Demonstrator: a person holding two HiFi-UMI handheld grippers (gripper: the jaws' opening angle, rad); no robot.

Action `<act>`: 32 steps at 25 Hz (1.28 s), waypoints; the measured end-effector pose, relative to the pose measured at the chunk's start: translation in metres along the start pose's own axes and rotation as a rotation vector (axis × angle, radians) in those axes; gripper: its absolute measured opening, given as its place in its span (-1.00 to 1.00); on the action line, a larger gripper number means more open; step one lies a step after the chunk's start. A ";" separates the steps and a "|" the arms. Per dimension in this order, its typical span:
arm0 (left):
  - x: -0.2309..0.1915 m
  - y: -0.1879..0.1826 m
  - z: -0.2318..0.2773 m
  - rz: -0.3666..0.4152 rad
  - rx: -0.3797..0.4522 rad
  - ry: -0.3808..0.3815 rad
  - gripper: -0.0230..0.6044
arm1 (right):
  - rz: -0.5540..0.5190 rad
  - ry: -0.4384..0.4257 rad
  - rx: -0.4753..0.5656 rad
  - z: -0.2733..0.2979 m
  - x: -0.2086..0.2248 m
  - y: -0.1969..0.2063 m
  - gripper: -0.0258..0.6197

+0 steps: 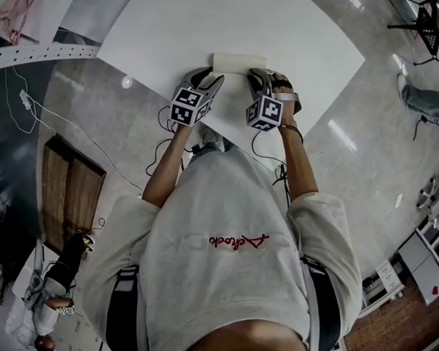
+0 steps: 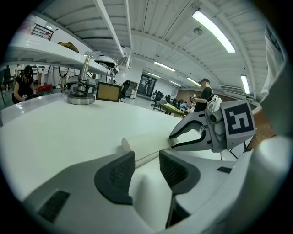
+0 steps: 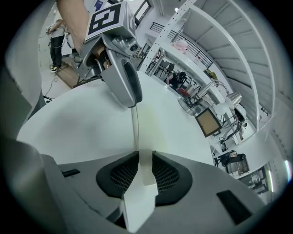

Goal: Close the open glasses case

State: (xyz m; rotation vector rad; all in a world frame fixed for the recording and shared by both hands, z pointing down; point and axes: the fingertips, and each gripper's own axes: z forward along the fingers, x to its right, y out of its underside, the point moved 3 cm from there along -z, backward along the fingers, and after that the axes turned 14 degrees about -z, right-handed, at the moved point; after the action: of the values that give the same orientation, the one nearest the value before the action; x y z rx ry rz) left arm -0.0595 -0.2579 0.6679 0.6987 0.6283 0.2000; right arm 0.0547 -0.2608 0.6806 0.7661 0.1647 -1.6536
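While I hold both tools at the near edge of the large white rectangular tabletop [image 1: 285, 35], nothing is clamped.
Left grey two-jaw gripper [image 1: 210, 77]: jaws spread. Right grey two-jaw gripper [image 1: 265, 77]: jaws parted too, narrower. Cream oblong glasses case [image 1: 239, 62] lies flat near that edge, one end in each gap, pads close beside it, not squeezing.

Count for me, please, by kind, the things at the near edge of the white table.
Glasses case: 1
Hand-held grippers: 2 (left gripper, right gripper)
Total: 3
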 end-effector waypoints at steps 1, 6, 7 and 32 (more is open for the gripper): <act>0.001 0.000 0.000 0.000 0.000 0.001 -0.33 | 0.001 -0.001 0.000 0.000 0.000 0.000 -0.62; 0.005 -0.003 -0.001 0.011 0.006 0.002 -0.33 | 0.030 -0.002 0.001 -0.004 0.000 0.000 -0.63; 0.005 -0.004 -0.002 0.013 0.009 0.004 -0.33 | 0.038 0.000 0.002 -0.005 0.000 -0.001 -0.64; 0.048 -0.024 -0.070 0.142 0.186 0.079 -0.84 | 0.325 0.239 0.115 -0.089 0.016 -0.055 -0.90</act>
State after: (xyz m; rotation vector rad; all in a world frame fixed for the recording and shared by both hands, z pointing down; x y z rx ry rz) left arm -0.0635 -0.2200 0.5882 0.9191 0.6784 0.3043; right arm 0.0383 -0.2151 0.5867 1.0217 0.1072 -1.2697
